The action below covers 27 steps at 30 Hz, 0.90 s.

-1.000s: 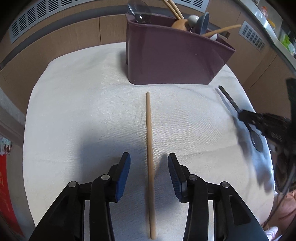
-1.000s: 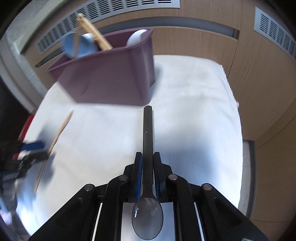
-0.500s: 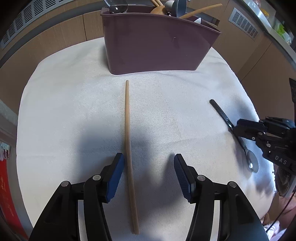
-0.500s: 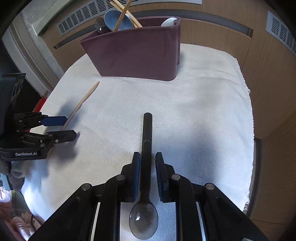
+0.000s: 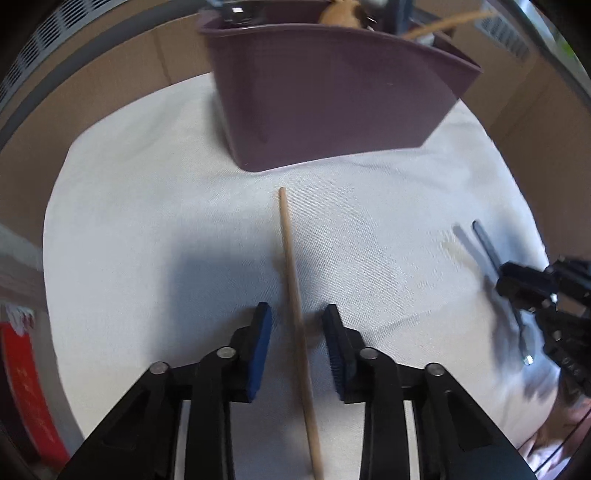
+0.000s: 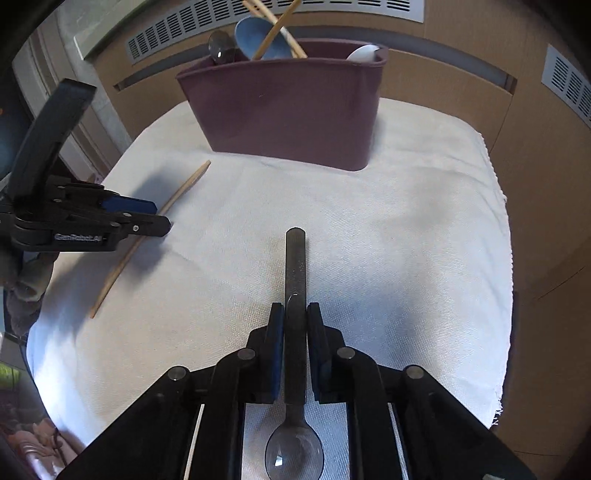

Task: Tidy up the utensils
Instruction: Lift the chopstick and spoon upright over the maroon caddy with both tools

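Note:
A wooden chopstick (image 5: 293, 291) lies on the white cloth, pointing toward the purple utensil holder (image 5: 332, 103). My left gripper (image 5: 297, 317) is open, its jaws on either side of the chopstick, low over the cloth. It also shows in the right wrist view (image 6: 147, 218) over the chopstick (image 6: 184, 188). My right gripper (image 6: 295, 314) is shut on a dark metal spoon (image 6: 295, 273), handle pointing forward toward the holder (image 6: 288, 110), bowl back under the gripper. In the left wrist view the right gripper (image 5: 506, 284) and spoon (image 5: 487, 247) are blurred at right.
The holder contains several utensils: chopsticks (image 6: 273, 29), a blue spoon (image 6: 255, 40), a white spoon (image 6: 364, 53). The white cloth (image 6: 424, 221) covers the table; its edge falls off at right. Wooden wall panels with vents stand behind.
My left gripper has moved forward and recentred on the chopstick, jaws narrower around it. My right gripper, still holding the spoon, has lifted and come closer to the holder.

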Motion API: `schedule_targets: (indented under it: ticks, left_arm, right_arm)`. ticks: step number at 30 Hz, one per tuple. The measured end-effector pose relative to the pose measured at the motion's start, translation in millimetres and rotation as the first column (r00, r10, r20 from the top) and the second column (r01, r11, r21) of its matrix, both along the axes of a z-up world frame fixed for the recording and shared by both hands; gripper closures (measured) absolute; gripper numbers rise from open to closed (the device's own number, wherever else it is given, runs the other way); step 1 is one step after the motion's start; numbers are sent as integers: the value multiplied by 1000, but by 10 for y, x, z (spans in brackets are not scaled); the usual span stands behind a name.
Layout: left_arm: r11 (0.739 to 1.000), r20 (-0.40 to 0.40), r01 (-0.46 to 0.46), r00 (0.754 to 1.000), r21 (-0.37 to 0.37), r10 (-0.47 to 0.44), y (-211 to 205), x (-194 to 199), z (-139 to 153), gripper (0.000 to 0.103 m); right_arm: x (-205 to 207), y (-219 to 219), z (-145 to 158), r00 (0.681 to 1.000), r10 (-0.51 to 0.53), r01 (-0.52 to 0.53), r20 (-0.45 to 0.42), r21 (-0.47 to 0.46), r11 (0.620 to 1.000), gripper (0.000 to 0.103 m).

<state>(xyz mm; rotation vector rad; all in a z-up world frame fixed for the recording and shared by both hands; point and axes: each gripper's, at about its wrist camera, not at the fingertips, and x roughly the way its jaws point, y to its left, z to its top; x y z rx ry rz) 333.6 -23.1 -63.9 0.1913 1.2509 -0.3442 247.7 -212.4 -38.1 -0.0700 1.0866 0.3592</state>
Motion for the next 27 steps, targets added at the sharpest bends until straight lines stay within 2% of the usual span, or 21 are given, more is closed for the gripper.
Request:
schedule_targets:
  ticks: [2, 5, 8, 10, 12, 13, 15, 16, 17, 18, 21, 25, 27]
  left_arm:
    - [998, 3, 44, 999, 44, -44, -77, -20, -7, 83]
    - [996, 7, 63, 998, 70, -64, -163, -60, -8, 96]
    - [999, 18, 22, 1000, 27, -22, -133, -150, 0, 97]
    - [998, 55, -15, 998, -53, 18, -53, -281, 63, 97]
    - [990, 138, -47, 988, -131, 66, 16, -452, 201, 97]
    - [979, 180, -70, 978, -192, 106, 76, -548, 293, 97]
    - [938, 222, -107, 957, -331, 187, 198, -719, 451, 97]
    - [918, 255, -113, 942, -379, 221, 238, -812, 537, 97]
    - [910, 289, -115, 926, -398, 243, 211, -866, 617, 97]
    - [903, 339, -109, 903, -416, 265, 212, -935, 722, 97]
    - [890, 438, -56, 855, -453, 277, 245, -1022, 1076, 97]
    - [870, 559, 19, 773, -492, 300, 253, -973, 1715, 97]
    - [854, 621, 55, 711, -517, 330, 313, -920, 2086, 97]
  right_arm:
    - [-17, -26, 41, 1000, -8, 8, 9, 14, 1000, 91]
    - [-33, -53, 115, 999, -26, 25, 29, 40, 999, 91]
    - [-54, -96, 211, 998, -48, 44, 48, 82, 996, 91]
    - [-126, -152, 299, 995, -62, 53, 82, 105, 993, 91]
    - [-180, -169, 380, 991, -74, 60, 113, 122, 991, 91]
    - [-206, -183, 422, 988, -83, 67, 129, 131, 989, 91]
    - [-255, -202, 511, 981, -103, 77, 164, 155, 985, 91]
    - [-283, -209, 560, 978, -112, 80, 178, 173, 982, 91]
    - [-314, -214, 612, 974, -120, 83, 193, 190, 978, 91]
    - [-349, -212, 676, 968, -129, 85, 214, 203, 975, 91]
    - [-397, -210, 928, 940, -148, 82, 306, 217, 973, 91]
    - [-319, -215, 1517, 868, -179, 74, 462, 236, 969, 91]
    - [-187, -226, 1891, 808, -204, 77, 553, 243, 967, 91]
